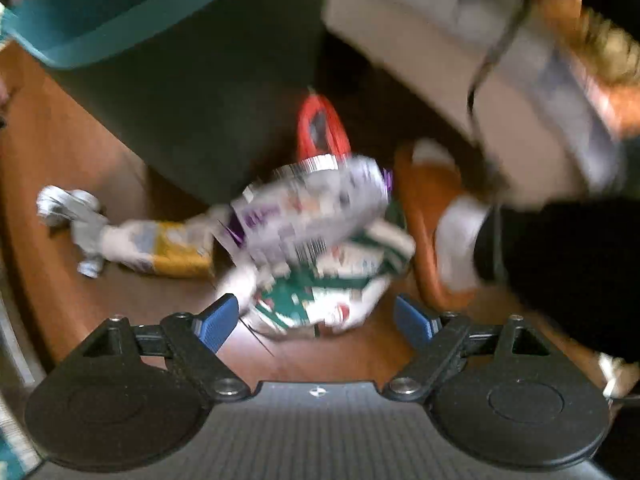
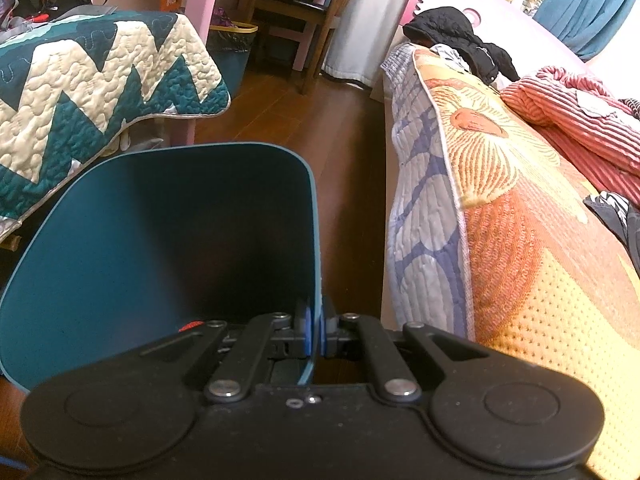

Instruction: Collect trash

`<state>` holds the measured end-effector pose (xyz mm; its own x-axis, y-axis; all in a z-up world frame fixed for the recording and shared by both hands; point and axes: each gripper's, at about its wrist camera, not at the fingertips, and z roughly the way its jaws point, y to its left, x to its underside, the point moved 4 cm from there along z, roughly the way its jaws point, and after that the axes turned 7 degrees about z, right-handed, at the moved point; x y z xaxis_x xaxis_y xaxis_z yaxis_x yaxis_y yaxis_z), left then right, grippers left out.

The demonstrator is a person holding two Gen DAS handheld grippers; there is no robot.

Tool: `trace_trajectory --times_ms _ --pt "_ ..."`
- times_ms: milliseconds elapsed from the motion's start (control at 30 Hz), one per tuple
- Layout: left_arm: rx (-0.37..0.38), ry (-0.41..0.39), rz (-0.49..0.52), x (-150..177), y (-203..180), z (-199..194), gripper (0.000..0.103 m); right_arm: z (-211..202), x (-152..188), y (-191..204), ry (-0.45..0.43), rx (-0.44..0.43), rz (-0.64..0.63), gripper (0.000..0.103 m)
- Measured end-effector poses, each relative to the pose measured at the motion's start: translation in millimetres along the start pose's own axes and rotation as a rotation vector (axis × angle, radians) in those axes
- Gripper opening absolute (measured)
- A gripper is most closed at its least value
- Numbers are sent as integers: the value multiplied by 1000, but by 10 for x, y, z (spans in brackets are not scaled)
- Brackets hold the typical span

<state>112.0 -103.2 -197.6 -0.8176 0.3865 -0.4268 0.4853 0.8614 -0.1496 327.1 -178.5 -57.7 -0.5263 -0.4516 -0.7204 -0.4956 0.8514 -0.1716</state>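
Observation:
In the blurred left wrist view, several wrappers lie on the wood floor: a green and white wrapper, a silver and purple bag, a yellow and white wrapper, a crumpled silver piece and a red wrapper. My left gripper is open just above the green and white wrapper. The teal bin stands behind the pile. In the right wrist view my right gripper is shut on the rim of the teal bin, whose inside looks dark with a red scrap showing.
A bed with an orange and blue quilt runs along the right. A table with a teal zigzag quilt stands at the left. A second bin with a yellow rim and a chair stand at the back. An orange slipper and a foot are right of the pile.

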Motion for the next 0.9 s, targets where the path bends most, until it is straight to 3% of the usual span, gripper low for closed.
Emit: trace_trajectory --times_ms 233,367,500,600,667,767,900 --pt "-43 133 207 239 -259 821 85 29 -13 -13 3 1 13 5" --pt "-142 146 386 313 -416 1085 85 45 1 -36 5 1 26 5" --pt "-192 158 470 367 -479 1303 84 52 23 -61 7 2 37 5" --pt "-226 160 502 382 -489 1390 70 63 31 -75 10 3 40 5" --pt "-249 158 498 356 -462 1407 46 68 33 -77 12 4 39 5" --pt "-286 161 470 301 -401 1392 19 72 34 -77 14 8 39 5" --pt "-262 141 448 298 -369 1234 8 70 30 -56 14 13 32 5"
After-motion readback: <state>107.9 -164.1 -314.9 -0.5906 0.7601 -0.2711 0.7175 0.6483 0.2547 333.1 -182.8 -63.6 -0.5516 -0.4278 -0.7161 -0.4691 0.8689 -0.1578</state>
